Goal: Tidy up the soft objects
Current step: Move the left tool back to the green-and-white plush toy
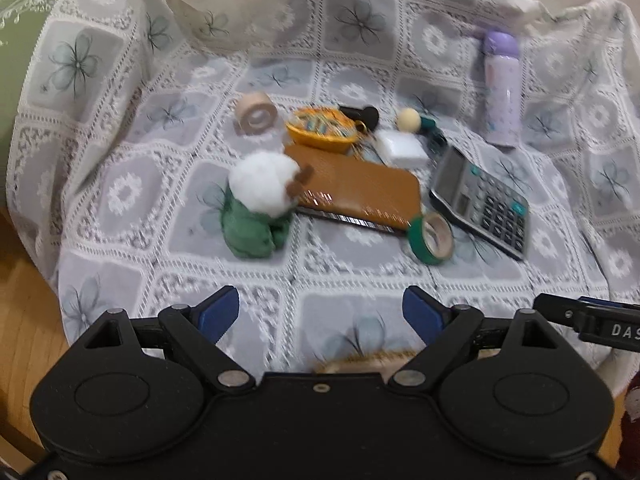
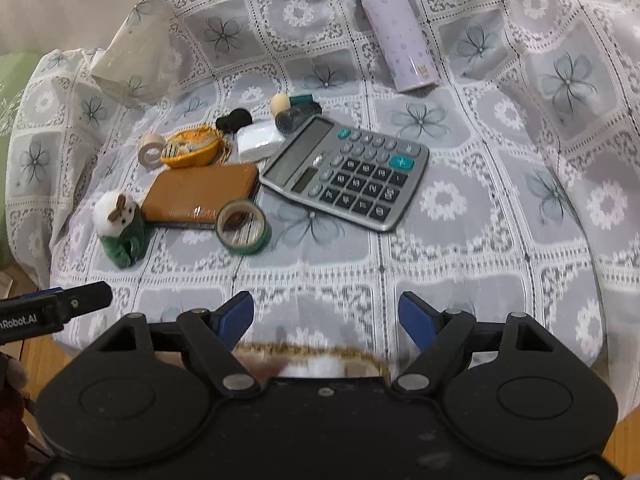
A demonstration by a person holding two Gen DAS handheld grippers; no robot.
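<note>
Left wrist view looks down along our left gripper [image 1: 320,312], its blue-padded jaws spread wide with nothing between them, only the lace tablecloth [image 1: 120,264] below. Our right gripper [image 2: 326,314] also stands wide and empty, its jaws opening a little more. We judge both tongs are poised this way to approach the clutter beyond them, with nothing grasped yet.

The soft thing we take to be the task's object, a small plush toy [image 1: 260,204] with a white fluffy head and green body, sits left of centre, touching the left end of a brown flat case [image 1: 360,192]. A green tape roll [image 1: 431,238] leans at the case's near right corner, just beside a grey calculator [image 1: 480,204]. Farther off lie a beige tape roll [image 1: 256,114], an orange pouch [image 1: 322,128] whose contents we cannot make out, a white box [image 1: 402,146] and a lilac bottle [image 1: 502,88] on its side at far right. At the near edge, under the grippers, we glimpse a woven rim, perhaps a basket [image 2: 312,354]; something pale shows inside it, too hidden to identify.
</note>
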